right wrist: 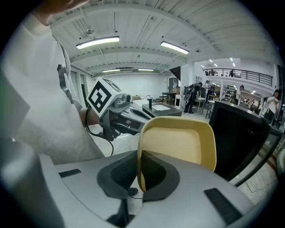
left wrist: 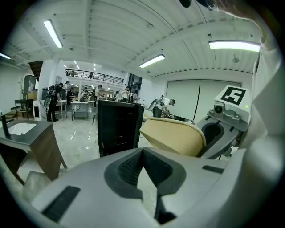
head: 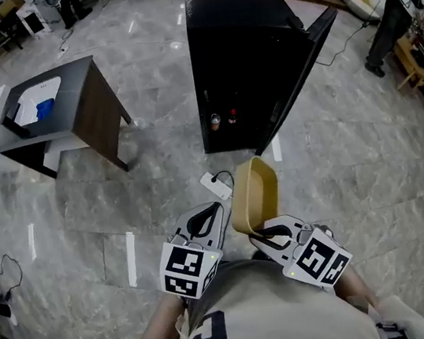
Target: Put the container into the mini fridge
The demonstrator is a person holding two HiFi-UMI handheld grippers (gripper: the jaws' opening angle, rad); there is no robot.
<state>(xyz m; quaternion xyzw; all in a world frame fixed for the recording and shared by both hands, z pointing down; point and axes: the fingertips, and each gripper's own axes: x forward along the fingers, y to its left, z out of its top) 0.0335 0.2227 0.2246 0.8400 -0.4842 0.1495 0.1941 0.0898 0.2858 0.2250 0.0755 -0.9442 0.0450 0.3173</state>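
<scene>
Both grippers sit low before the person. The right gripper [head: 259,235] is clamped on the rim of the yellow container [head: 254,194], which stands on edge, while the left gripper [head: 217,210] just beside it is closed on nothing. The black fridge [head: 246,55] stands ahead on the floor with its door [head: 303,62] open, well apart from the container.

Two small items [head: 215,121] inside the dark mini fridge [head: 246,55] are too small to identify.

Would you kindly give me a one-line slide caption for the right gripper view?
Right gripper shut on the rim of the yellow container, black fridge beyond.
</scene>
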